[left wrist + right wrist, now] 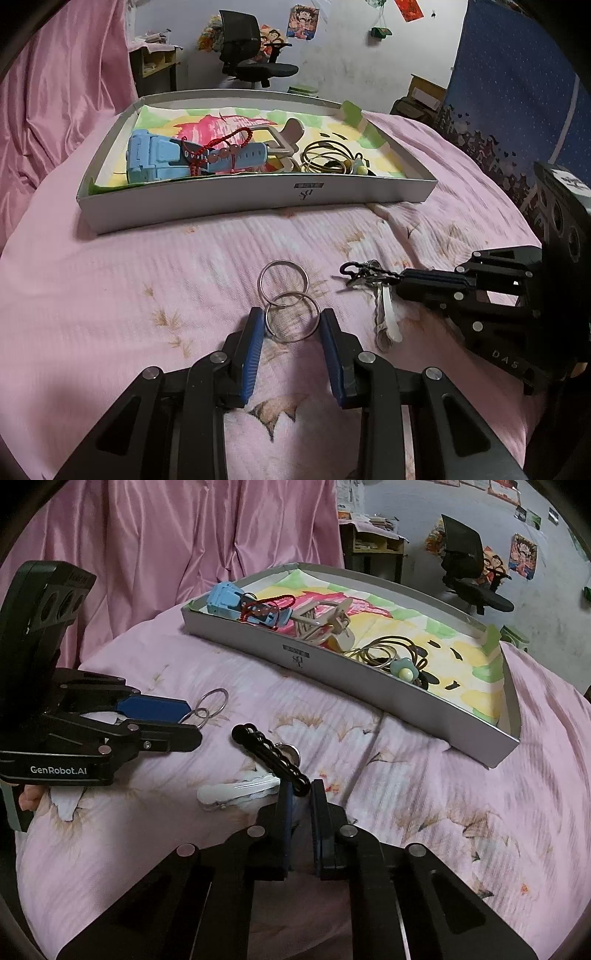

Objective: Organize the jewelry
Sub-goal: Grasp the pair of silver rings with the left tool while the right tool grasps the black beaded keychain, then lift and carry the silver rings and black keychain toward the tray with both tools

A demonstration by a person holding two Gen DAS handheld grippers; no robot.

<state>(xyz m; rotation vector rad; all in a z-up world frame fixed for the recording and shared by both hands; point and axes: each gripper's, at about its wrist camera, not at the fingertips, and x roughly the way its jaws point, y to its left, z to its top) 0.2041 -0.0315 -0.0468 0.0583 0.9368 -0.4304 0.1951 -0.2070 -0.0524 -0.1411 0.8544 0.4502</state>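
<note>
Both tongs grip jewelry on the bed.
Left tongs (291,326) clench 1 of 2 linked rings (291,321); right tongs (299,794) clench a black clip (269,755).

We are seeing two silver rings (283,282) lying flat and overlapping on the pink bedcover, near the front. A black wavy hair clip (271,757) is lying just to their right, with a white hair clip (236,792) beside it. Behind them a shallow white box (258,197) is holding a blue watch (162,160), a red bead bracelet (221,147) and thin gold bangles (325,158).
</note>
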